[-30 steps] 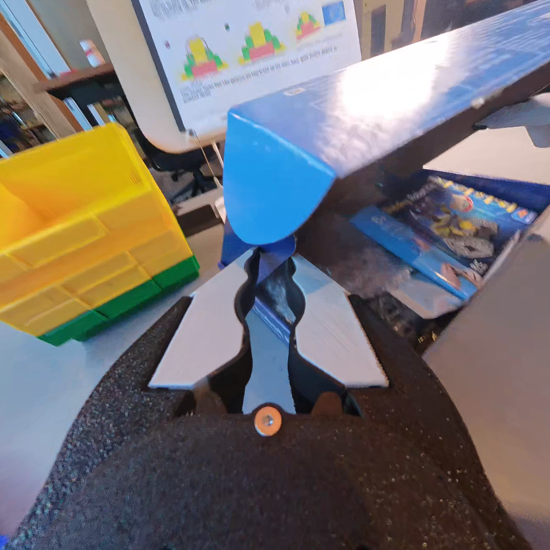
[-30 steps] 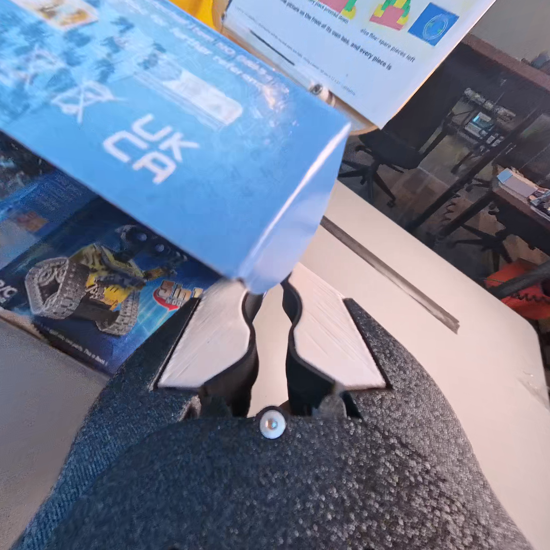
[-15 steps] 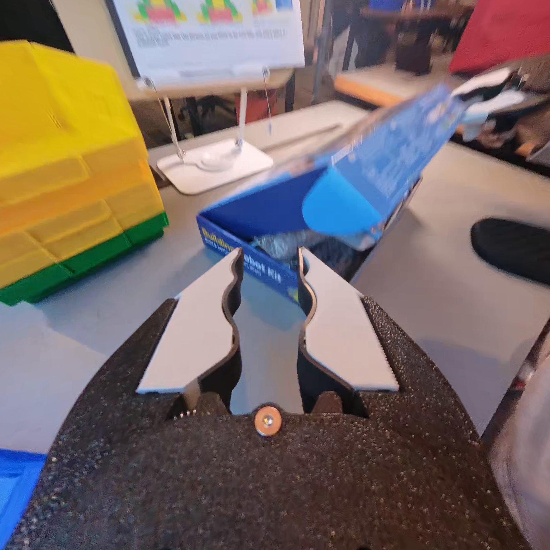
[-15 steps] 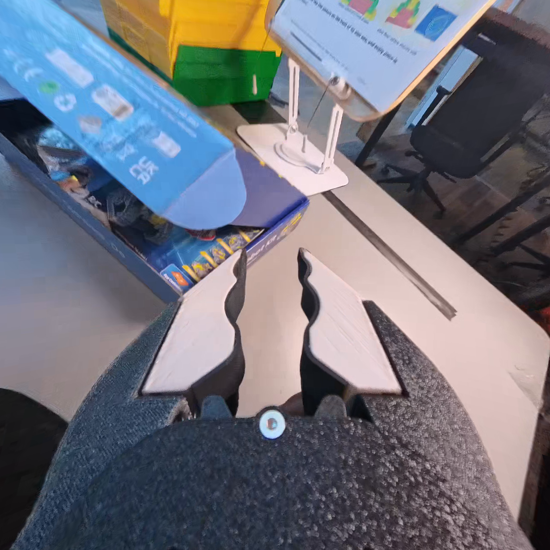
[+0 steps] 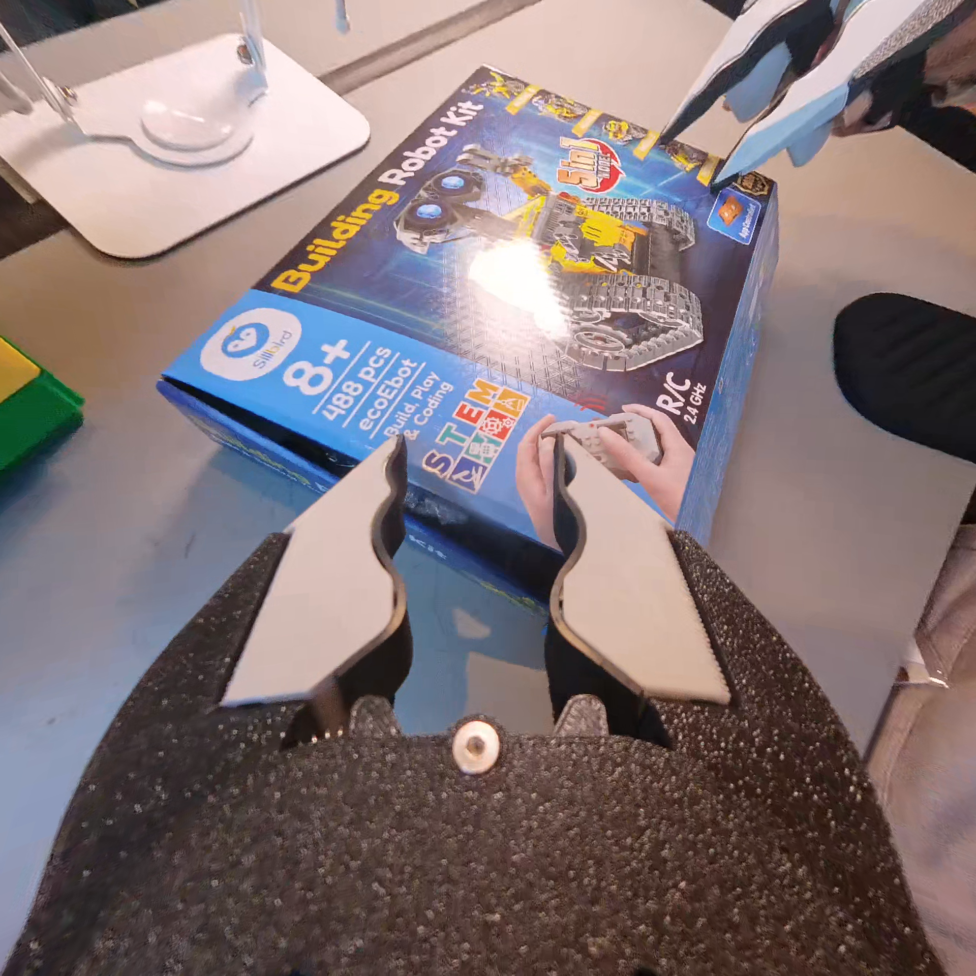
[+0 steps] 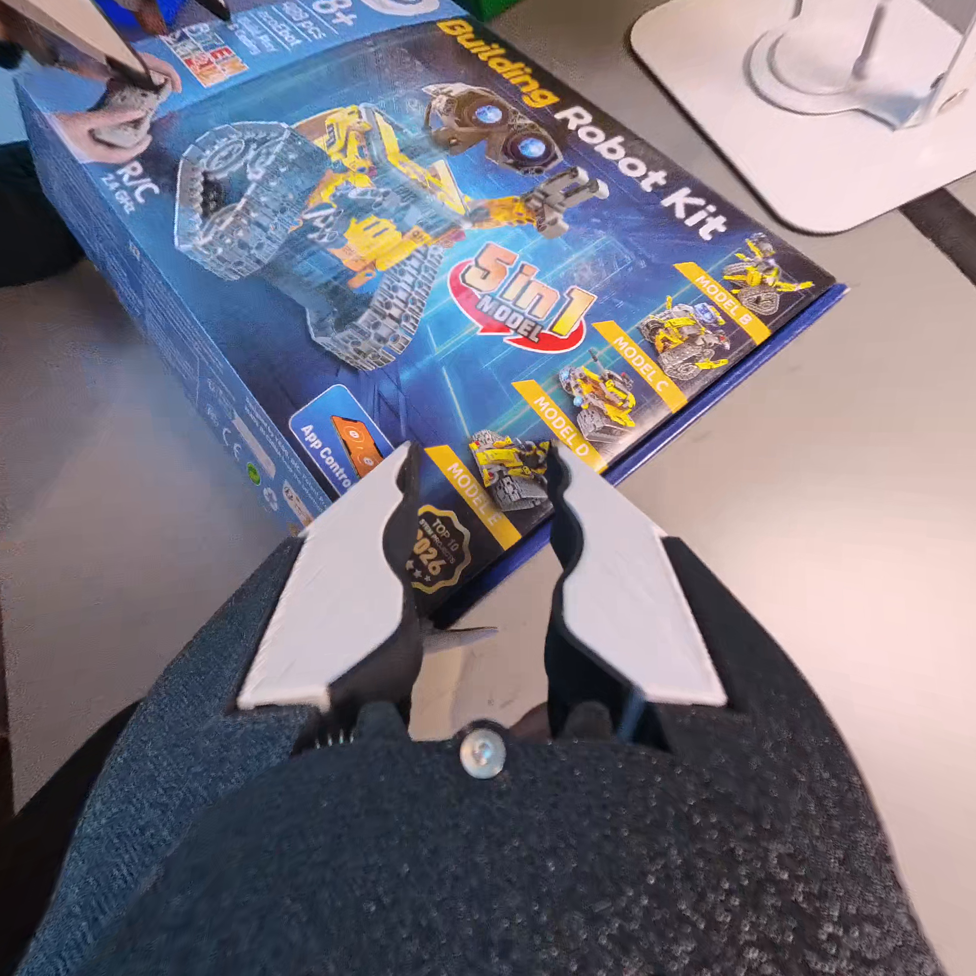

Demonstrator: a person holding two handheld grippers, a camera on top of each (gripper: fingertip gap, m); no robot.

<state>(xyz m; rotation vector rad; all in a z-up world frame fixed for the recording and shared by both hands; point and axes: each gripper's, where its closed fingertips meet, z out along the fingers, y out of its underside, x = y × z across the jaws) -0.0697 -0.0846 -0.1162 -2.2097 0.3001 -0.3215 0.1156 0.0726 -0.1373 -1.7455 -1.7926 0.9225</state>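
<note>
A blue cardboard toy box (image 5: 528, 296) with a yellow robot picture lies flat on the grey table (image 5: 105, 554), its lid down. A narrow dark gap shows along its near left side. My left gripper (image 5: 478, 446) is open and empty, its tips just over the box's near end. My right gripper (image 6: 481, 454) is open and empty over the opposite end of the box (image 6: 422, 237), near a corner. The right gripper (image 5: 692, 158) also shows at the far corner in the left wrist view. The left gripper (image 6: 182, 45) shows at the top left in the right wrist view.
A white stand base (image 5: 185, 148) sits on the table beyond the box and shows in the right wrist view (image 6: 818, 132). A green and yellow bin (image 5: 26, 412) is at the left. A black rounded object (image 5: 908, 369) lies right of the box. Across from one pair of fingers to the other is roughly 25 centimeters. The right tips stand about 20 centimeters off the black rounded object (image 5: 908, 369).
One second ago both grippers pinched the raised lid. They let go, and the lid has dropped flat onto the box. Both grippers now stand wider open above its two ends.
</note>
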